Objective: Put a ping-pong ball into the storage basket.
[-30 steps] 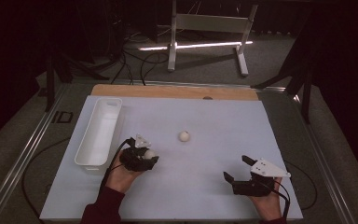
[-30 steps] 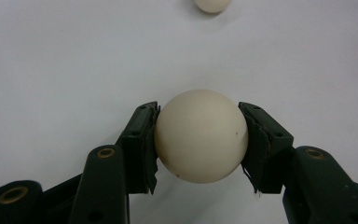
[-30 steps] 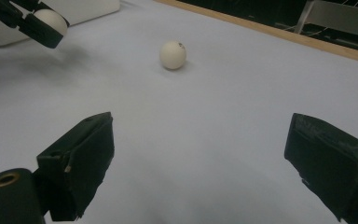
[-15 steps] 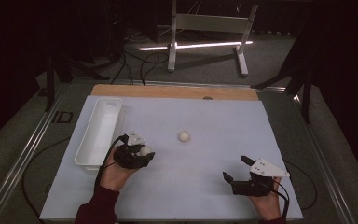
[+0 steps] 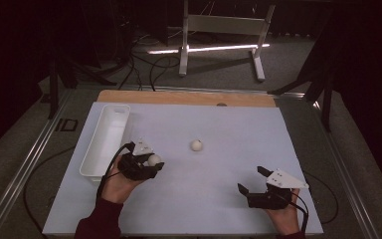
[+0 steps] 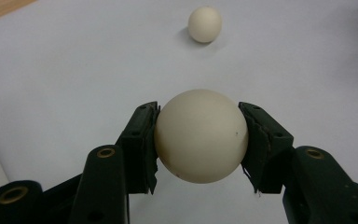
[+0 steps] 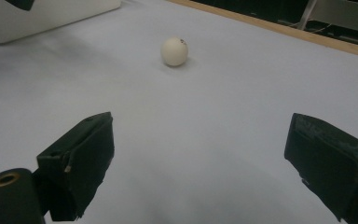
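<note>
Ball (image 6: 201,136) sides hidden by left gripper (image 6: 200,140) fingers clamped on it; right gripper (image 7: 205,154) fingers spread, tips cropped.

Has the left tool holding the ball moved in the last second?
Yes. In the high view the left tool with its ball has slid toward the person along the white tray, nearer its near end.
</note>
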Tool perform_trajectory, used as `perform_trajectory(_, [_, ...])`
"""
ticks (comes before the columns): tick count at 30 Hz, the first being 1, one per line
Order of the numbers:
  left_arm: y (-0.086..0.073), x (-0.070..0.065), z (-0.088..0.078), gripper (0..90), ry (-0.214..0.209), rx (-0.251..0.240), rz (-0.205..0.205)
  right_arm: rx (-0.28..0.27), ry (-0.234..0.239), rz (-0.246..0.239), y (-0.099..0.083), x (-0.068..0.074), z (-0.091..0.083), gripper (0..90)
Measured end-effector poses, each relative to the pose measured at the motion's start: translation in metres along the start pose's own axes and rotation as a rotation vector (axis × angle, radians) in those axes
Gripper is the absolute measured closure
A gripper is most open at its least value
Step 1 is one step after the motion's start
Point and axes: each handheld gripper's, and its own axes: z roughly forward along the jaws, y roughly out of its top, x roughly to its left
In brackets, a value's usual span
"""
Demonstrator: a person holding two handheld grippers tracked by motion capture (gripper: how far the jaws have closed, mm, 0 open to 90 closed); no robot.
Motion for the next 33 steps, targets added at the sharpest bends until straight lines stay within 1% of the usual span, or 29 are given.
perform_trajectory(1, [0.0, 0.0, 0.0, 51.3, 0.0, 0.0, 0.0, 0.001, 0.0, 0.002, 0.0, 0.0, 0.0, 7.7])
perform_trajectory(2, [0.001, 0.0, -0.003, 51.3, -0.002, -0.003, 0.014, 0.001, 0.0, 0.001, 0.0, 0.0, 0.0, 7.7])
perform_trajectory(3, [0.001, 0.001, -0.003, 51.3, -0.003, -0.003, 0.018, 0.001, -0.001, 0.001, 0.0, 0.0, 0.0, 7.7])
perform_trajectory(5, [0.001, 0.001, -0.004, 51.3, -0.003, -0.007, 0.018, 0.001, 0.0, 0.001, 0.0, 0.0, 0.0, 7.7])
perform_trajectory(9, [0.001, 0.003, -0.006, 51.3, -0.012, -0.011, 0.034, 0.002, 0.001, 0.005, -0.001, 0.0, 0.001, 7.7])
perform_trajectory(17, [0.002, 0.007, -0.012, 51.3, -0.008, -0.026, 0.034, 0.005, -0.001, 0.005, -0.002, -0.002, 0.001, 7.7])
perform_trajectory(23, [0.002, 0.011, -0.019, 51.3, 0.008, -0.039, 0.04, 0.006, -0.001, 0.005, -0.002, -0.002, 0.001, 7.7])
perform_trajectory(25, [0.001, 0.012, -0.019, 51.3, 0.015, -0.045, 0.036, 0.008, -0.001, 0.008, -0.002, -0.002, 0.001, 7.7])
perform_trajectory(27, [0.001, 0.013, -0.02, 51.3, 0.02, -0.041, 0.037, 0.01, 0.0, 0.008, -0.003, -0.002, 0.002, 7.7])
perform_trajectory(29, [0.001, 0.014, -0.02, 51.3, 0.022, -0.042, 0.034, 0.01, 0.0, 0.006, -0.003, -0.002, 0.002, 7.7])
perform_trajectory(33, [-0.001, 0.02, -0.025, 51.3, 0.037, -0.053, 0.018, 0.01, -0.003, 0.009, -0.003, -0.002, 0.002, 7.7])
